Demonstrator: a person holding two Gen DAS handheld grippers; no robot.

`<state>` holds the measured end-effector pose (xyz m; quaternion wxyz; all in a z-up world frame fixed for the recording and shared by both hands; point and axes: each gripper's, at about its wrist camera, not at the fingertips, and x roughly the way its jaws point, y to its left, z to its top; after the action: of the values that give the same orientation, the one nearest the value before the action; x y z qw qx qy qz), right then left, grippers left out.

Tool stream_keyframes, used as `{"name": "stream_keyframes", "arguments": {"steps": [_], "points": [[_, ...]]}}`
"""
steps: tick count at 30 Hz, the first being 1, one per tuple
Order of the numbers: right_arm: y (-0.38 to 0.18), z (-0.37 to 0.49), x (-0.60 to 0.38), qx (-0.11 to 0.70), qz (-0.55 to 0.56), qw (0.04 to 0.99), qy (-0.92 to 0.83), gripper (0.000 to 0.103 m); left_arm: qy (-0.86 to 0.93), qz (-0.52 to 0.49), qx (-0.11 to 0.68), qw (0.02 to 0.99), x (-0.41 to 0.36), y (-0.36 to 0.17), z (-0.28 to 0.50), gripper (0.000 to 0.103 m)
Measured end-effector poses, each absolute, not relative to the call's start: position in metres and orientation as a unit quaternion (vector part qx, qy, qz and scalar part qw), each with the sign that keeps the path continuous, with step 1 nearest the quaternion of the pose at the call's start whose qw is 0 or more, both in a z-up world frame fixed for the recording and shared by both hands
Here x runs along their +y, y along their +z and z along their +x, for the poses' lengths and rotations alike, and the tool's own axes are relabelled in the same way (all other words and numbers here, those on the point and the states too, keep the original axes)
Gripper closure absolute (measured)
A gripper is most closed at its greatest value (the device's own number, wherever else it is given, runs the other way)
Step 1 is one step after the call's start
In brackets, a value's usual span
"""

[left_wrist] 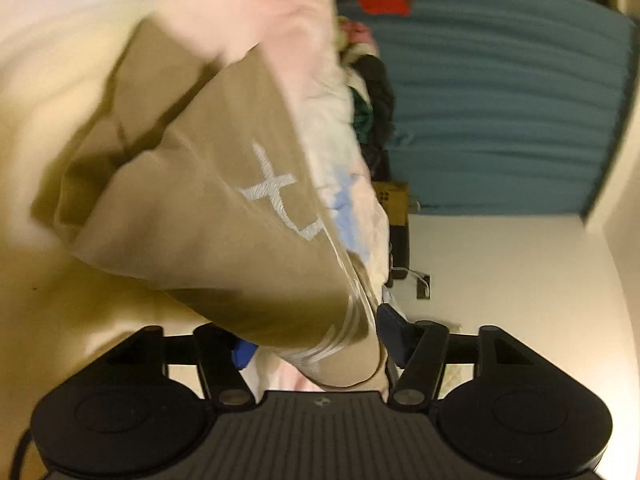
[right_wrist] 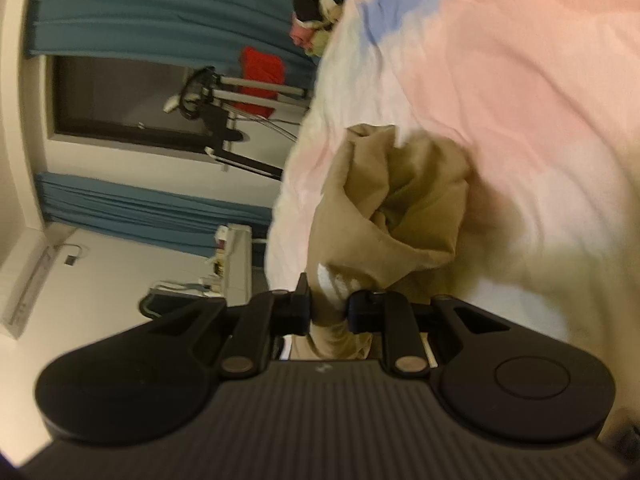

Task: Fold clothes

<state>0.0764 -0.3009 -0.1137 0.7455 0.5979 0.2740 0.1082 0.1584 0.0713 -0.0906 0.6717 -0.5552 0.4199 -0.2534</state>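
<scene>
We see both wrist views tilted sideways over a bed with a pink, white and blue sheet (right_wrist: 500,92). The bed's edge runs down the middle of each view; beyond it lie bare pale floor (left_wrist: 512,280), teal curtains (left_wrist: 500,100) and a heap of dark clothes (left_wrist: 376,92) at the bed's far end, well apart from us.

Our left gripper (left_wrist: 320,344) has its jaws closed to a moderate gap on the hem of a tan garment (left_wrist: 208,216), which bears a stitched white mark and hangs out over the sheet.

Our right gripper (right_wrist: 329,312) has its jaws drawn narrow, pinching a bunched end of the same tan garment (right_wrist: 400,216), crumpled against the sheet.
</scene>
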Motion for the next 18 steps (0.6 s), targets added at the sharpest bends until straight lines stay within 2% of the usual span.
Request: {"name": "stream_keyframes", "arguments": {"steps": [4,7,18], "points": [[-0.088,0.067,-0.318,0.247,0.604,0.75,0.111,0.084,-0.267,-0.57,0.421,0.653,0.052,-0.067,0.172,0.064],[-0.066,0.076,-0.346,0.227,0.606,0.756,0.095,0.084,-0.281,-0.558,0.429,0.652,0.008,-0.044,0.207,0.07],[0.025,0.193,-0.5,0.171,0.555,0.814,-0.003,0.084,-0.341,-0.465,0.455,0.679,-0.202,0.038,0.382,0.074]]}}
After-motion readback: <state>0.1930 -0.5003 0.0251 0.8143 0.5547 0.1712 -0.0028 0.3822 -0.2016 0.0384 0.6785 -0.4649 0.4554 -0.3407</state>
